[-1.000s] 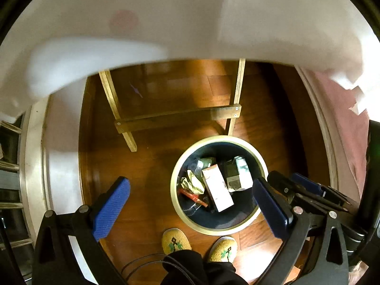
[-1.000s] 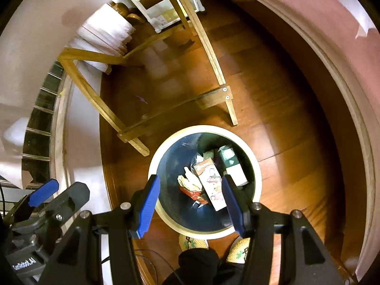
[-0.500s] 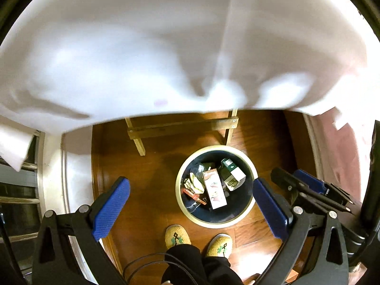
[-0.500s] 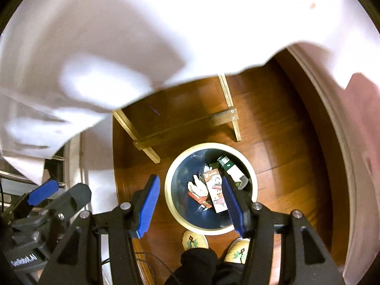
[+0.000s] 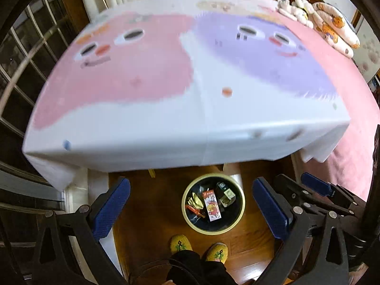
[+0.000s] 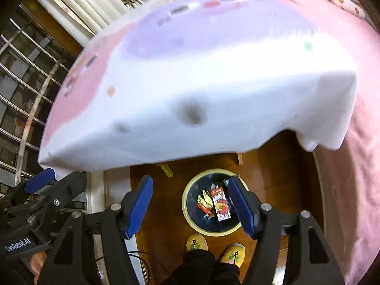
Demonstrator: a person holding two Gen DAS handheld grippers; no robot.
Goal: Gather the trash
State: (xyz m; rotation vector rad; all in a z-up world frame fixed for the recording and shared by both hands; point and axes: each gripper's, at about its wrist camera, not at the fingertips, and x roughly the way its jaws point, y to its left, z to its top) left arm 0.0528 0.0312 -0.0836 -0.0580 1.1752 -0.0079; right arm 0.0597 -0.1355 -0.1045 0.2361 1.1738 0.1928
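Now, going left to right: my left gripper [image 5: 191, 210] hangs spread wide with nothing in it, the round waste bin [image 5: 187, 216] sits on the wooden floor under the table edge with a red carton [image 5: 212, 205], yellow wrappers [image 5: 196, 200] and a dark box [image 5: 226, 196] already inside, and my right gripper [image 6: 190, 210] is spread and empty too. The tablecloth [image 5: 166, 123] looks bare, so I'd sweep both cameras slowly for leftovers. Only "GenRobot.AI" on the other tool reads clearly.
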